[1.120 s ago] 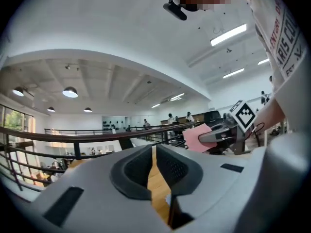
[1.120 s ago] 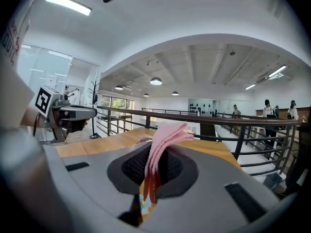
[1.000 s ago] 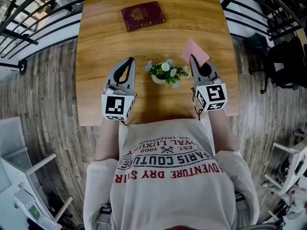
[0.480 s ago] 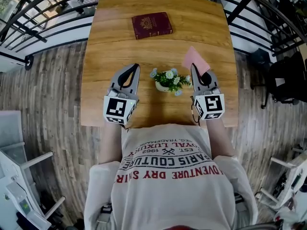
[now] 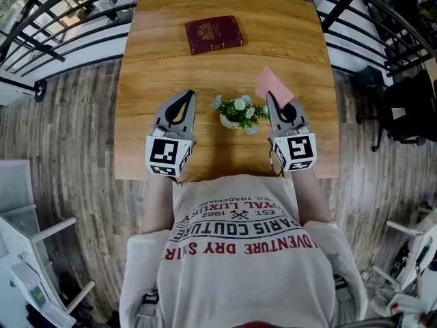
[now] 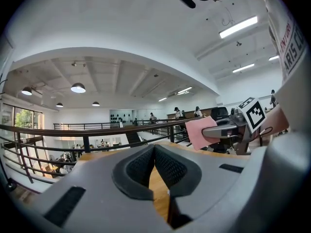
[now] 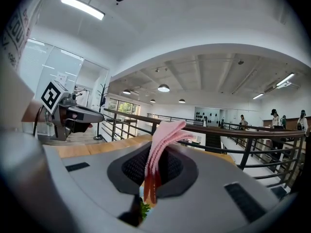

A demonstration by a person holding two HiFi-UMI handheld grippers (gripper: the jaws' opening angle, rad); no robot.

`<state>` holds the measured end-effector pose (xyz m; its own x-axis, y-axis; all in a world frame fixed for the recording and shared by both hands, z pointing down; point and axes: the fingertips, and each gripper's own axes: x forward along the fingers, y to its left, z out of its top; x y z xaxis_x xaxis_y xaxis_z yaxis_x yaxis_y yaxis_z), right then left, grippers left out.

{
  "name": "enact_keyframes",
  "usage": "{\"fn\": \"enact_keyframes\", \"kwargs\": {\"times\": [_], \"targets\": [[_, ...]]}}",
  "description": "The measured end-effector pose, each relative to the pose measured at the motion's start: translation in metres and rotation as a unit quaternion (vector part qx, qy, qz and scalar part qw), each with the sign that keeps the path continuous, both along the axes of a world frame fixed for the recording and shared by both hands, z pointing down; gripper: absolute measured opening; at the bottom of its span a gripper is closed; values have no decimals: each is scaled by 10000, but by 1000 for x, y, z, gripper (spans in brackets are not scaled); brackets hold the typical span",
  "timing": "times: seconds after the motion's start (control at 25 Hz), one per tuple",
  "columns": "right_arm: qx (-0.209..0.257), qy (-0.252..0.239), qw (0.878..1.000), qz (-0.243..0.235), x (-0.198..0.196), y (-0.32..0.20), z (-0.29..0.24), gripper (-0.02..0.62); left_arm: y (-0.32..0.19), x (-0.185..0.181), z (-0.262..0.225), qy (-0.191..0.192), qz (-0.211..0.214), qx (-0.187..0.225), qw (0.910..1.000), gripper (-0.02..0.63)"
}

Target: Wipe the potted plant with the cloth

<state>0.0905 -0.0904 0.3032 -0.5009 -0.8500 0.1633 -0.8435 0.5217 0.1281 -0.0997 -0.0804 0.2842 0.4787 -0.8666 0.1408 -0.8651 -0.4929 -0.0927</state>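
While a person in a printed white shirt point(image 5: 239, 251) stands at the near edge of the wooden table point(image 5: 147, 67), a dark red book point(image 5: 214, 34) lies flat well away toward the far side. Both claws are held low over the near half, pointing away from the person. The left claw point(image 5: 186, 96) has its jaws pressed together with nothing between them. The right claw point(image 5: 271, 97) is clamped on a folded pink cloth point(image 5: 273, 85), which sticks out past its tips. Between the two claws the small potted plant point(image 5: 240, 112) stands upright on the table, the cloth just beside its right side.
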Motion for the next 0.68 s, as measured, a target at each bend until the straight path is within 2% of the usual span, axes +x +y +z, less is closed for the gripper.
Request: {"fn": "enact_keyframes", "kwargs": {"times": [0.2,0.4,0.68], "targets": [[-17,-84,9999,-59,-5,2,1,35,-2,-7,0,156,-120,-71,9998,17],[-66,-223,9996,-140,-7,5,1,35,-2,-10,5,56,-186,-140,9997,17],[-125,-157,9998,-83,-7,3,6,35,-4,-7,10,-40,-172,-257,9995,17]]}}
